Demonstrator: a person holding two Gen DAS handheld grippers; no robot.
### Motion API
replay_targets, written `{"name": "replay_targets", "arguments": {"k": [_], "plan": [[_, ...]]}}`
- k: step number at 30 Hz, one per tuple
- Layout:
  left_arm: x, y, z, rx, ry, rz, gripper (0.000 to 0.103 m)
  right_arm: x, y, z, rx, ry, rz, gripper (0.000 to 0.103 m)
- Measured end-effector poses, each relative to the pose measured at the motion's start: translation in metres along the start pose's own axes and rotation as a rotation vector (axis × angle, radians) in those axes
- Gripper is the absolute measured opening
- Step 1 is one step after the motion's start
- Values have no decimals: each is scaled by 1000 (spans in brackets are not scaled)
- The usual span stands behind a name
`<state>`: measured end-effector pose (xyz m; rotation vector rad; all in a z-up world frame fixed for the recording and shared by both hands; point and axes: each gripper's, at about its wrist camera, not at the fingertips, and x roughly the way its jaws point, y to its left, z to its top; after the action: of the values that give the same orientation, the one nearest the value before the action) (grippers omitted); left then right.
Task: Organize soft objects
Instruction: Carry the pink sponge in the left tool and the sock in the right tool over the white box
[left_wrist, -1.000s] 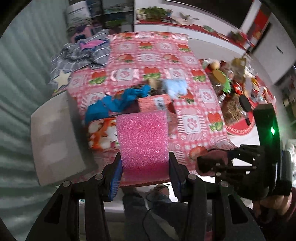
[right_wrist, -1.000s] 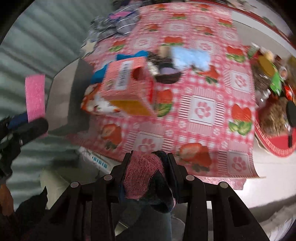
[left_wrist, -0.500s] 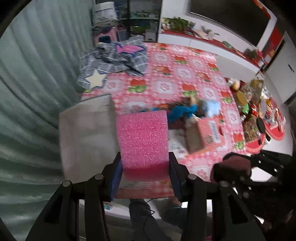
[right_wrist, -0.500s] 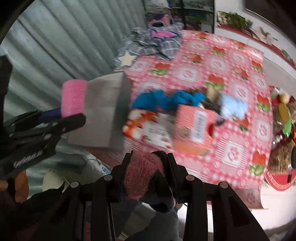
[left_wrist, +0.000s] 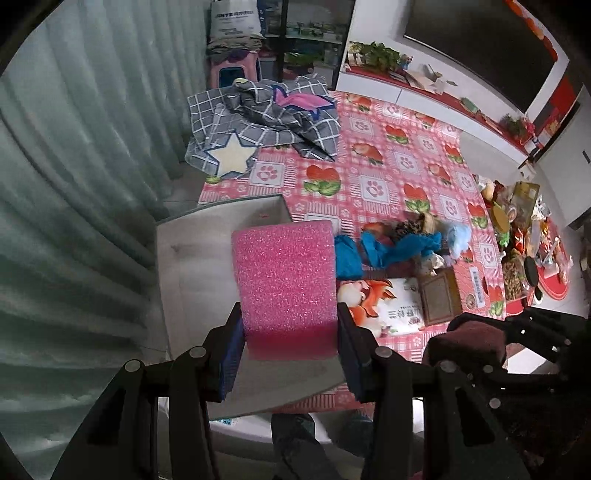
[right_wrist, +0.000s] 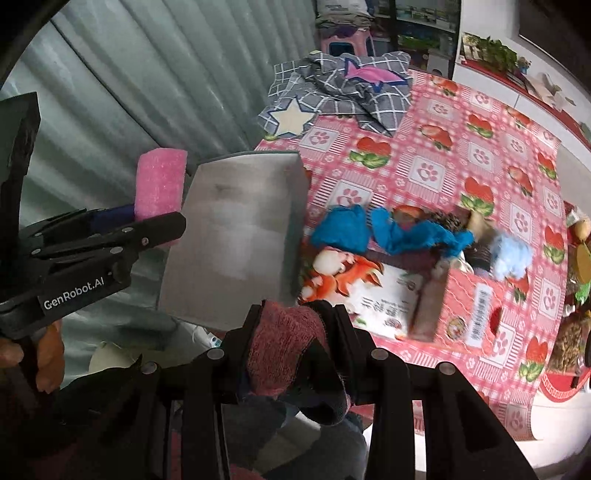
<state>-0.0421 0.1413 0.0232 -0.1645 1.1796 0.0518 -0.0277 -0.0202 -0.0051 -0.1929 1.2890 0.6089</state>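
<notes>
My left gripper is shut on a pink foam sponge and hangs over the open grey box at the table's near left corner. The same sponge shows at the left of the right wrist view. My right gripper is shut on a dark red and black knitted cloth, just off the box's near edge. Blue cloth, a light blue fluffy piece and other soft things lie in a heap mid-table.
A red cardboard box with a cartoon flap lies beside the grey box. A grey checked blanket with stars covers the far left of the red patterned tablecloth. Snacks and plates crowd the right edge. A ribbed curtain is at left.
Both grippers have swung left with their loads, from over the red box and tablecloth to the grey box. The grips are unchanged.
</notes>
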Motion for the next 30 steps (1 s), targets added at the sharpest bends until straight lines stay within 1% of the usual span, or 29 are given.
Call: {"name": "replay_targets", "arguments": {"k": [5, 10, 17, 21, 30], "plan": [[8, 16, 5, -24, 7, -8, 50, 10, 13, 10, -20, 23, -12, 39], [16, 27, 9, -31, 20, -17, 50, 20, 19, 13, -25, 50, -21, 39], [26, 30, 14, -9, 41, -34, 50, 24, 21, 18, -13, 58, -33, 39], [28, 31, 14, -15, 47, -35, 50, 27, 24, 21, -16, 64, -40, 39], [43, 50, 16, -40, 69, -45, 50, 38, 36, 38, -21, 67, -30, 39]]}}
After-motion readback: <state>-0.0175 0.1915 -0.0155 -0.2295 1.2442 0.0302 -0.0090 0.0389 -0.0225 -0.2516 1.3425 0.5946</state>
